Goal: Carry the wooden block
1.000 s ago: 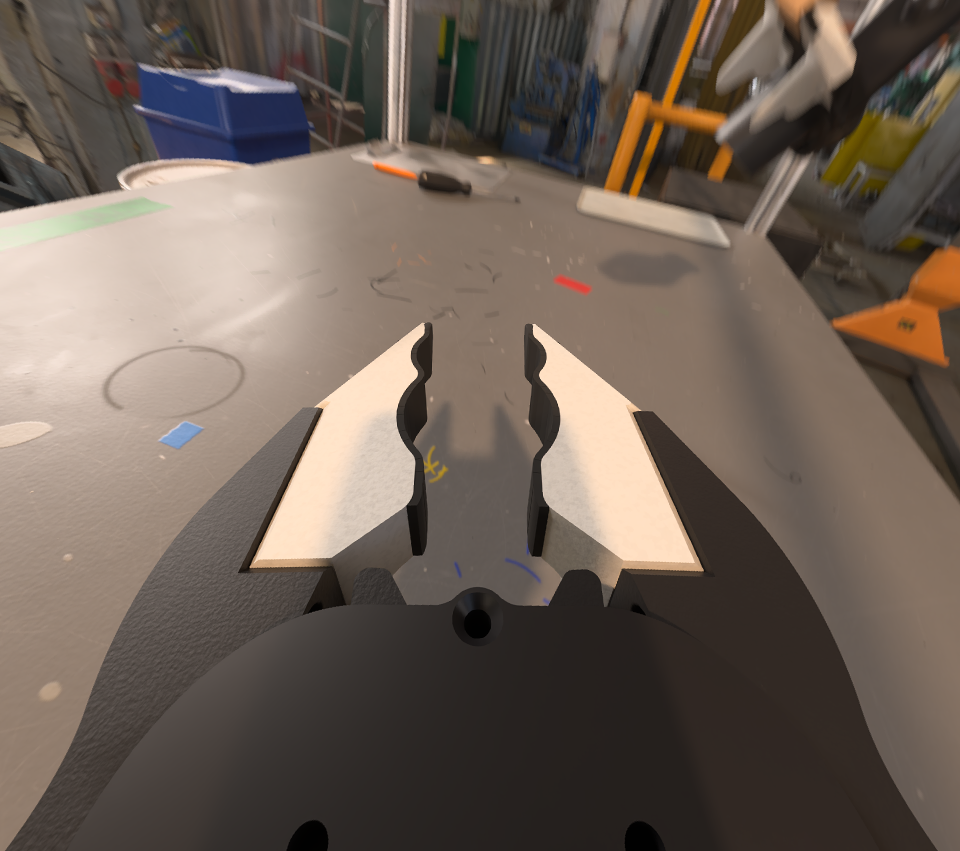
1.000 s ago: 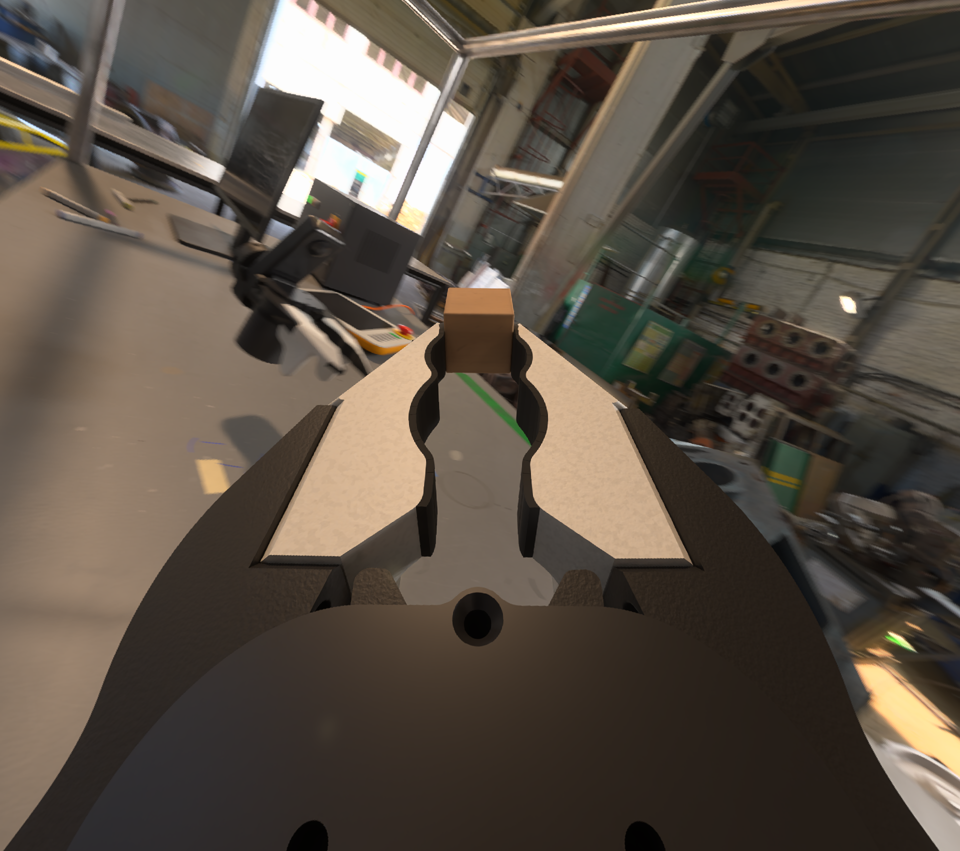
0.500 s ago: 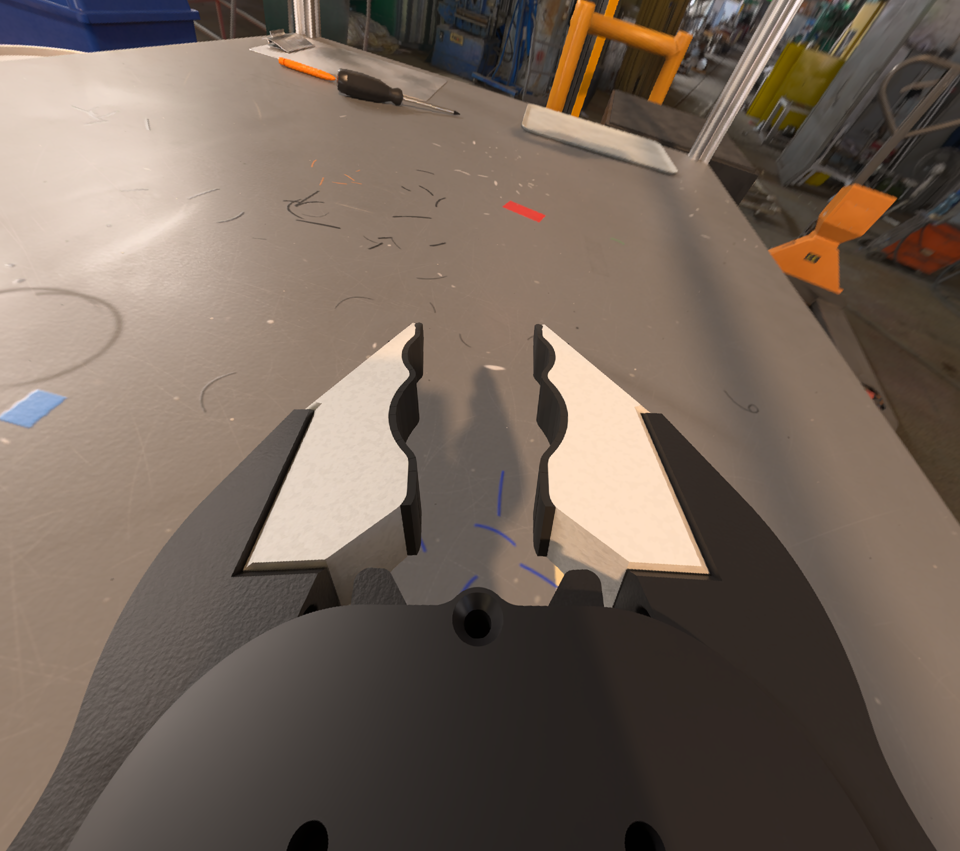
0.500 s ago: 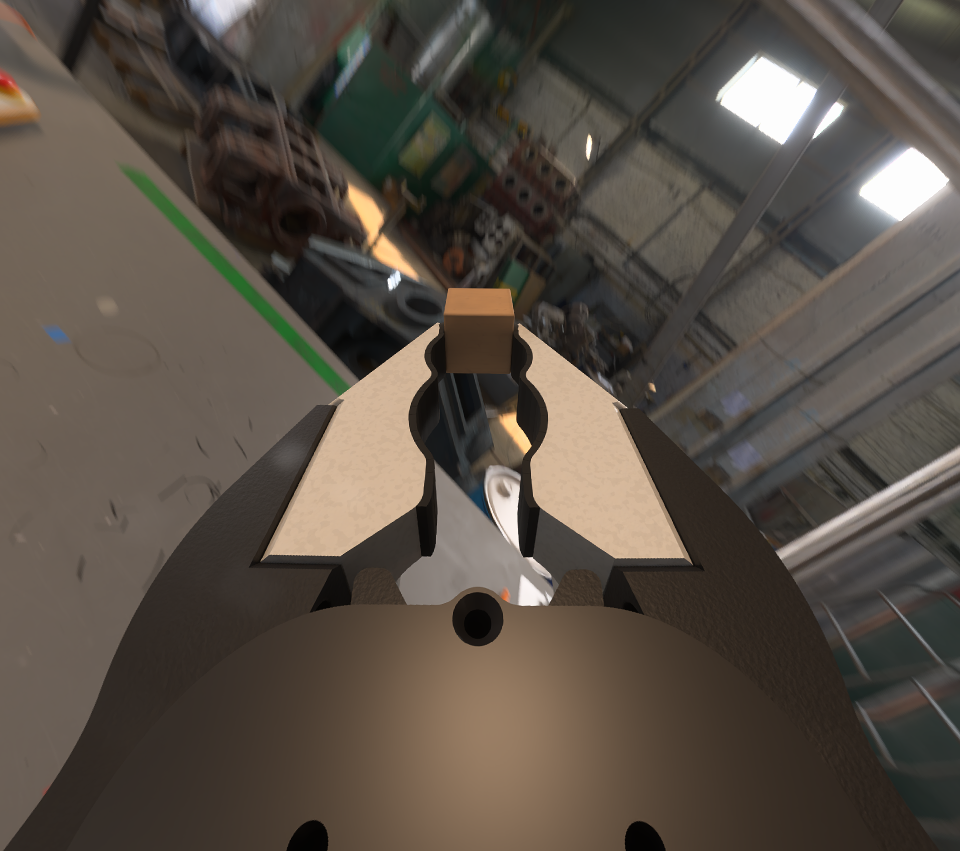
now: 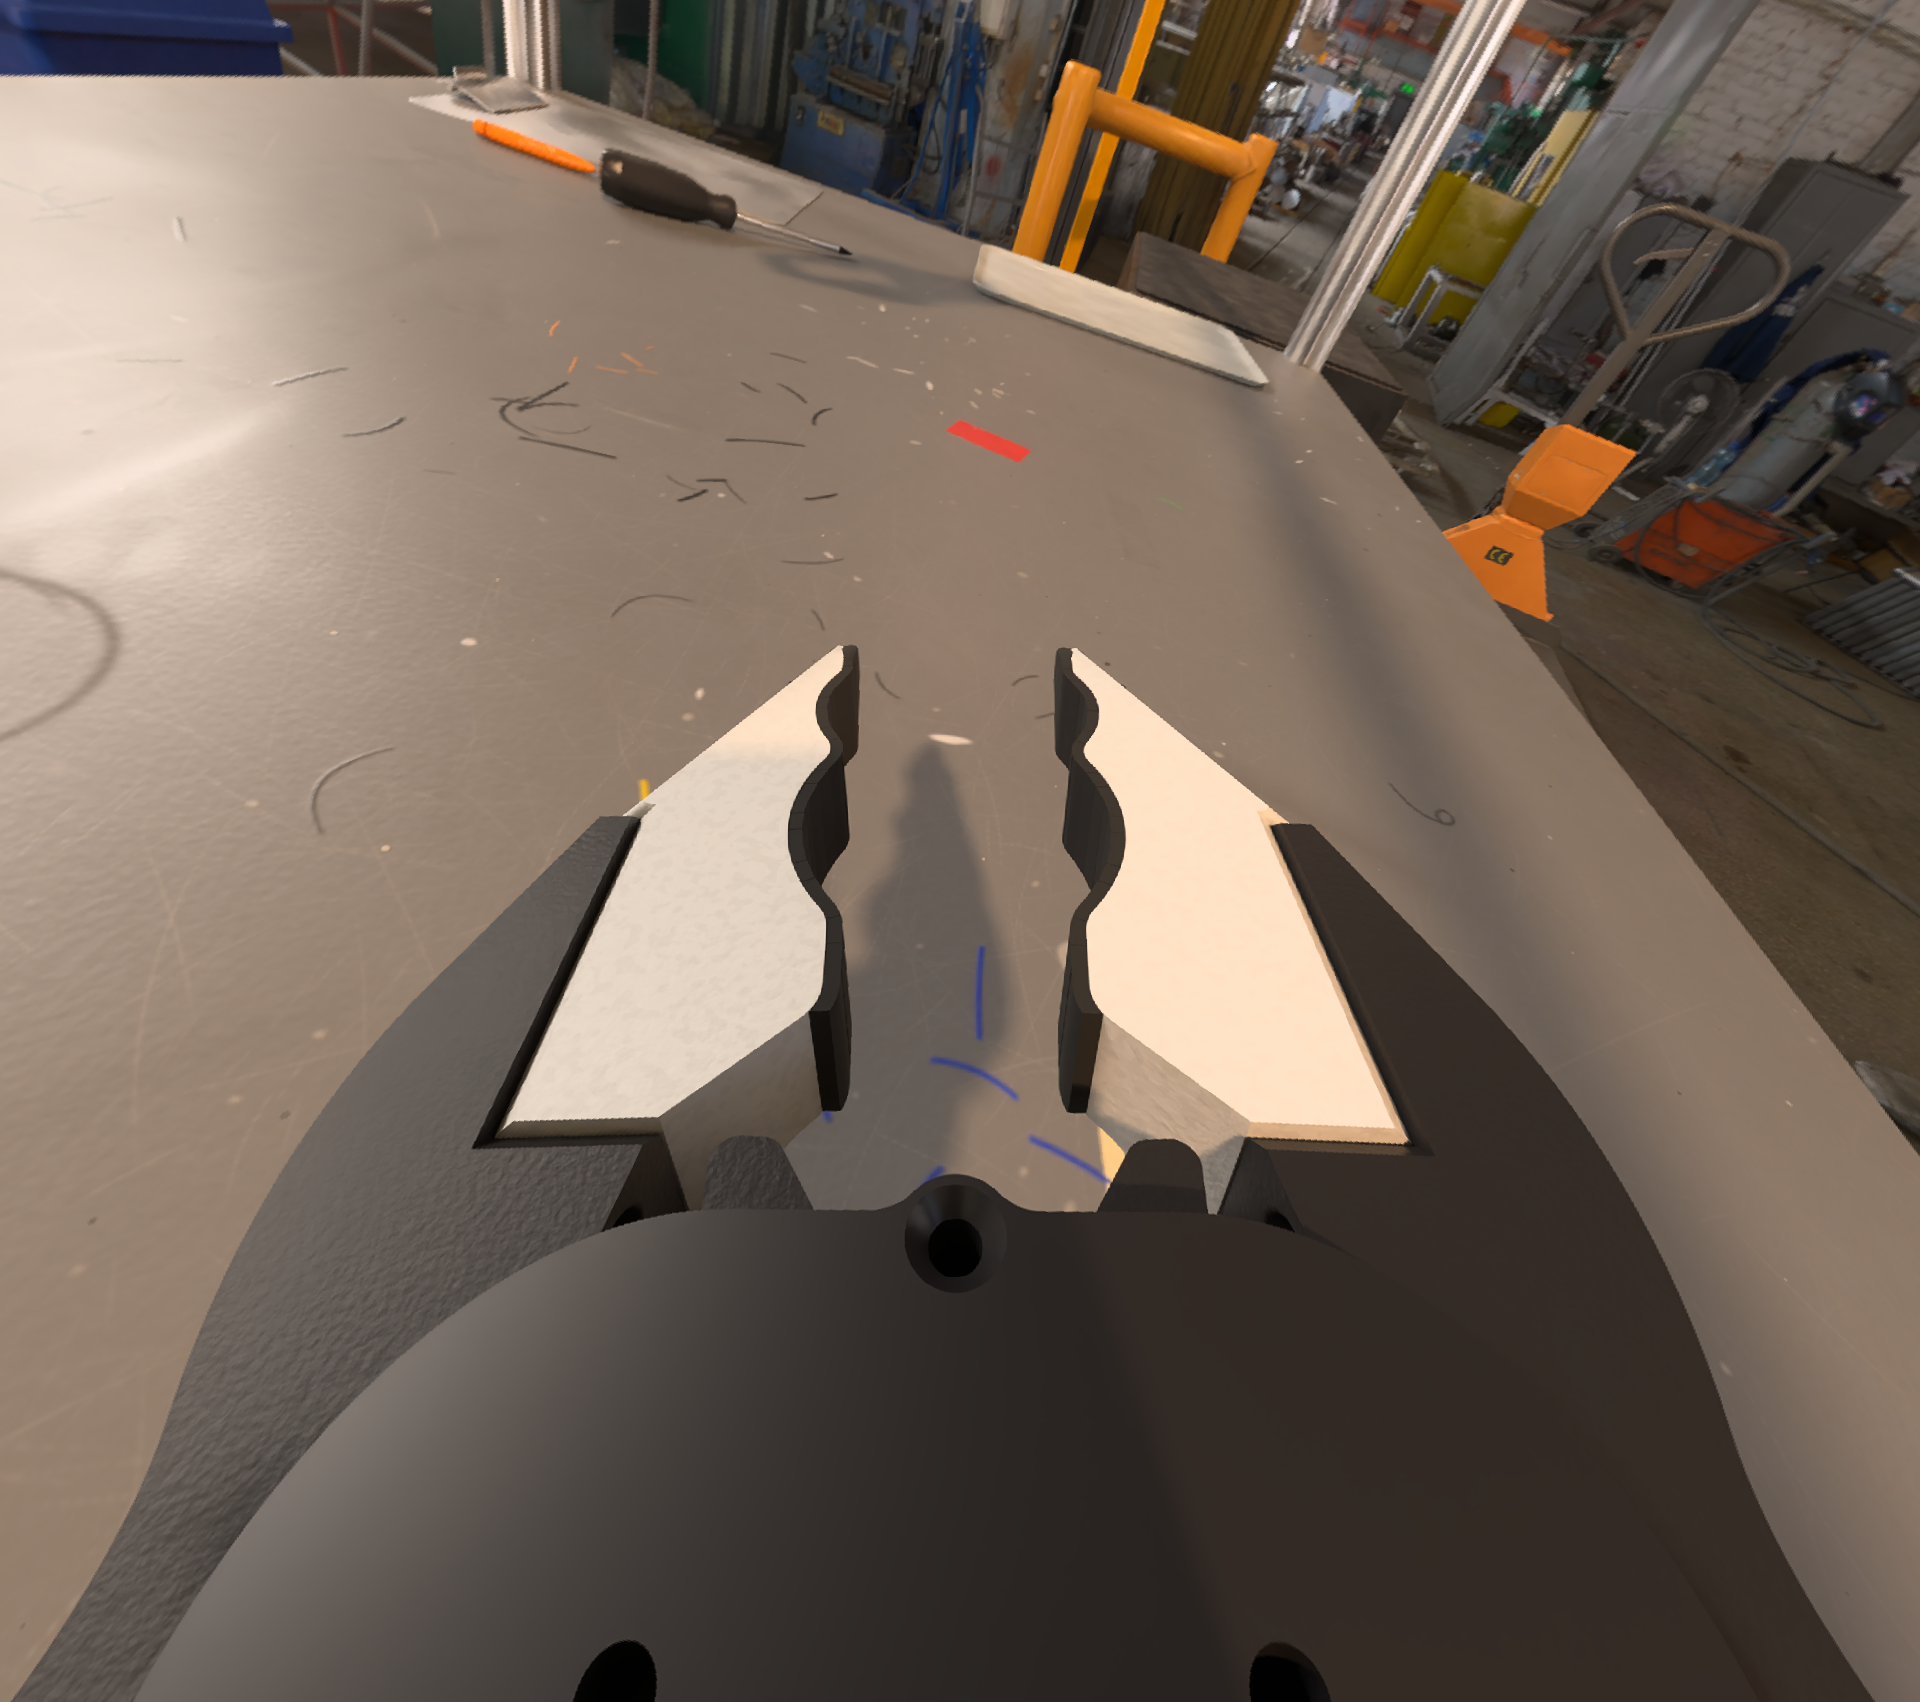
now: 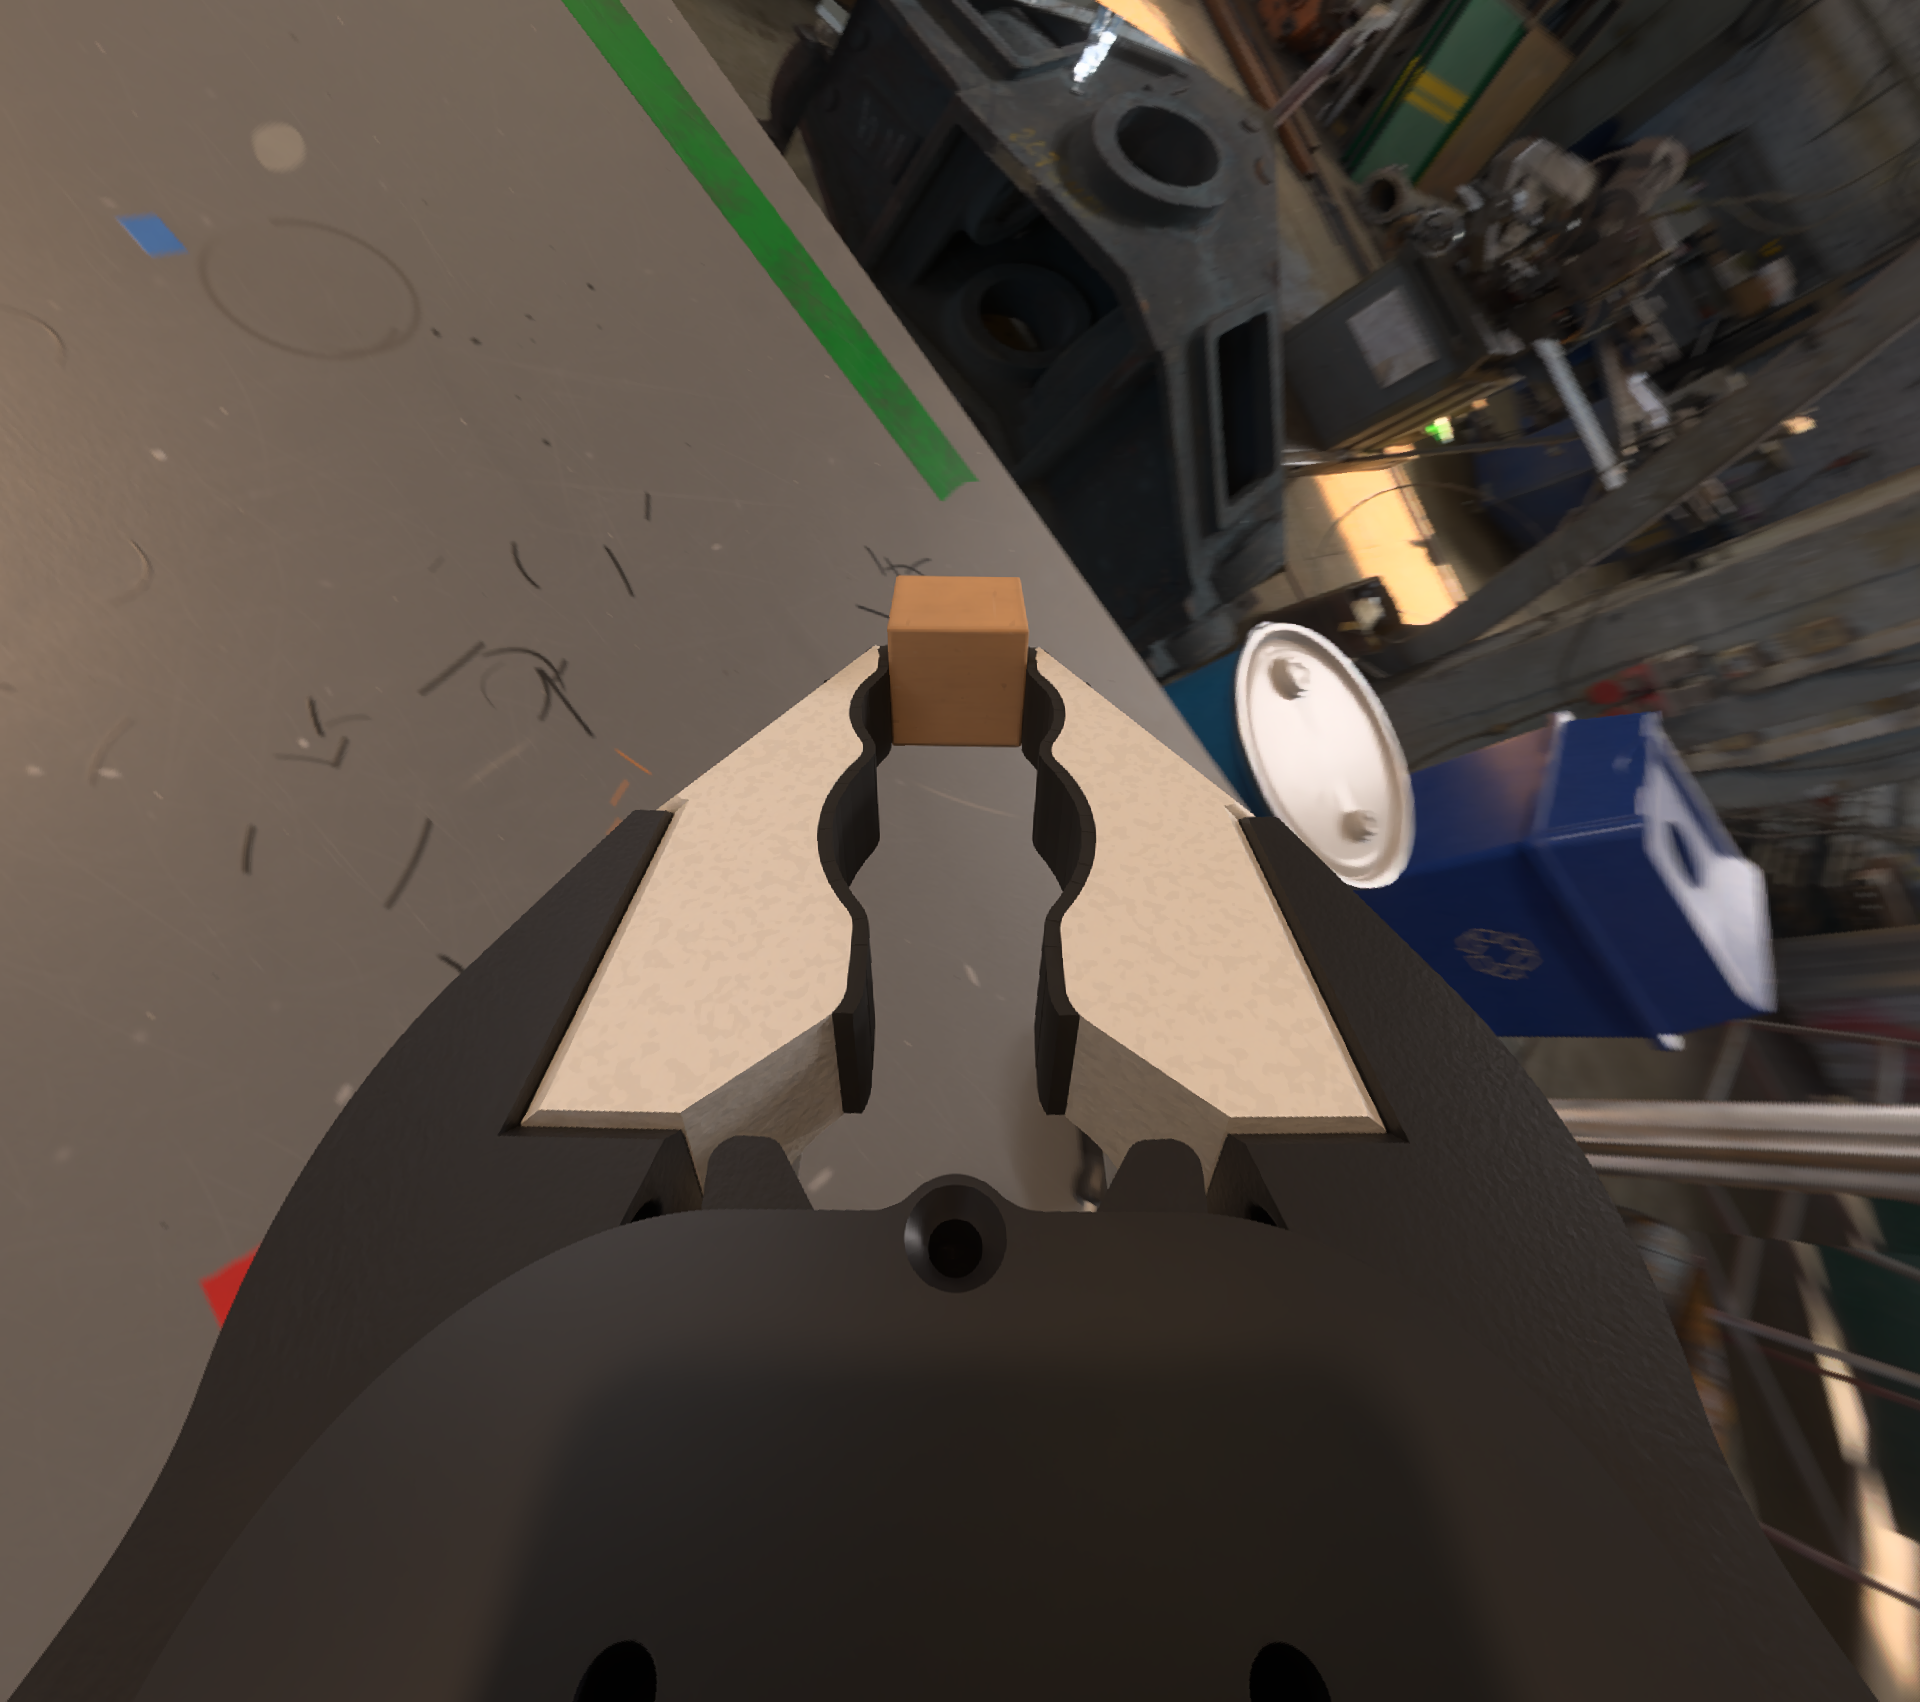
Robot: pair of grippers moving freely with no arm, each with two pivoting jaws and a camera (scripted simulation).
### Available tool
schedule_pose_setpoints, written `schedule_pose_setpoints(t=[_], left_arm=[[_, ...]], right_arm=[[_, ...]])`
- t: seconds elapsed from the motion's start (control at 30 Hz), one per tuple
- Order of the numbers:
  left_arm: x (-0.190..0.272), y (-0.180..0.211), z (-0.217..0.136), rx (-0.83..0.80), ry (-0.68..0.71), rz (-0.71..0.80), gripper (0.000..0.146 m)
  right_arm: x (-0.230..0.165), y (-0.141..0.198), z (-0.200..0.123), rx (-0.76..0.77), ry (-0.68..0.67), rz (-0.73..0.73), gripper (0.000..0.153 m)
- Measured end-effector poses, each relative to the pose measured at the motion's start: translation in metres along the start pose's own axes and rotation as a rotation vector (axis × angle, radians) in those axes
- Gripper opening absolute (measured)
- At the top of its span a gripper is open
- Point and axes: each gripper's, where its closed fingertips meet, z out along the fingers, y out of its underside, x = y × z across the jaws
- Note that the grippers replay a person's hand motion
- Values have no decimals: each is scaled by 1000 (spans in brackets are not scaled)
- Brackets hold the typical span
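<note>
In the right wrist view my right gripper [image 6: 957, 678] is shut on the small wooden block [image 6: 957, 660], a light brown cube pinched between its fingertips. It is held in the air above the grey table [image 6: 312, 457], near the table's edge. In the left wrist view my left gripper [image 5: 956, 665] is open and empty, low over the grey table [image 5: 416, 561]. The block and the right gripper do not show in the left wrist view.
A black-handled screwdriver [image 5: 675, 192], an orange pen [image 5: 532, 146] and a white tray [image 5: 1122, 312] lie at the table's far end. A red tape mark [image 5: 987, 441] lies ahead. Green tape [image 6: 686, 135] runs along the table edge; a blue bin [image 6: 1558, 883] and white drum lid [image 6: 1322, 753] stand beyond.
My right gripper has swung round with the block, from facing across the hall to looking down at the table edge. My left gripper has moved forward; the right gripper has left its view.
</note>
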Motion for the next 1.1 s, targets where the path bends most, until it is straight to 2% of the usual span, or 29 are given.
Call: schedule_pose_setpoints(t=[0.13,0.33,0.5,0.83,0.9,1.1], left_arm=[[7,-4,-1,32,48,22,37],[10,-14,-4,123,108,-27,37],[11,-16,-6,146,123,-43,35],[15,-13,-2,120,150,-45,35],[14,-15,-4,137,152,-51,34],[14,-16,-5,160,175,-109,33]], right_arm=[[5,5,34,31,-64,175,24],[7,32,67,59,-61,435,24],[8,49,74,165,-65,639,24],[12,59,76,255,-96,873,24],[16,52,72,218,-60,857,24],[8,11,60,97,-45,591,24]])
